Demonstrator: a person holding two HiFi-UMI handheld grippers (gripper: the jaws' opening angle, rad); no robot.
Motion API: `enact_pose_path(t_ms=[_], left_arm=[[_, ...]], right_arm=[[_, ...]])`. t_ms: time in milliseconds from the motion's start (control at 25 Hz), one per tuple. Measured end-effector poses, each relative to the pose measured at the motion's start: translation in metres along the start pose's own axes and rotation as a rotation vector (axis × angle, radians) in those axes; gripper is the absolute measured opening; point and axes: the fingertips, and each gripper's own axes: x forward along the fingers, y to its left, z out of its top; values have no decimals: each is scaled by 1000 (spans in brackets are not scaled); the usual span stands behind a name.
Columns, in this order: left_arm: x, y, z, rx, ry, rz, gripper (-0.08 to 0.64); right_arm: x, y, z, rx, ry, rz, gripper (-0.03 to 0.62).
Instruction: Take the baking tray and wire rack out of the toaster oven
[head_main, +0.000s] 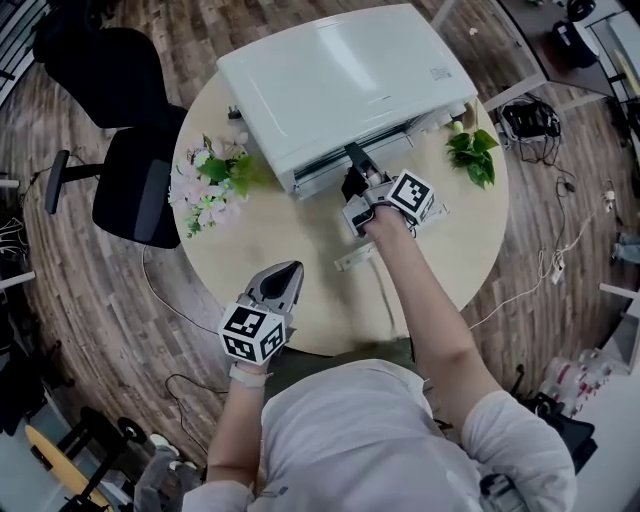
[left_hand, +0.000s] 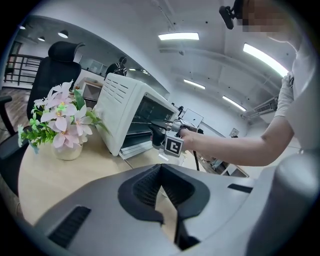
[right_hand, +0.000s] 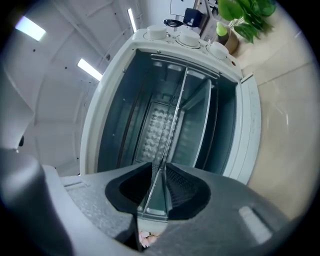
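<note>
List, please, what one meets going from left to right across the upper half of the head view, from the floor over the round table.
black office chair → pink flowers → white toaster oven → green plant → cables on the floor

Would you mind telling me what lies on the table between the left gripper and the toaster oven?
Only bare tabletop, in the head view, from left gripper to toaster oven; the flowers stand aside.
</note>
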Motion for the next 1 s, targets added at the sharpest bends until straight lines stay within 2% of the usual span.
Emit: enact_pose_path(t_ms=[200,360,440,520,640,1000], left_arm=[[-6,12,-5,11,19,-16,-1],[-9,16,-9,16,41,-23,-1],[-10,15,-11,19,48,-26,0],[-10,13,-14,16,51,-27,-2],[-9,8,-16,18,54,-25,-2],[-9,-11,-22,19,45,10,-1]], right_arm=[[11,-4,6,30,-42,1,71],[17,-7,11,93,-86,8,69],[19,-6,13,111,-101,26,49],[22,-5,13,112,-97,34,43],[19,-9,11,141,-92,1,32],[-8,-9,7,148,-76,35,28]])
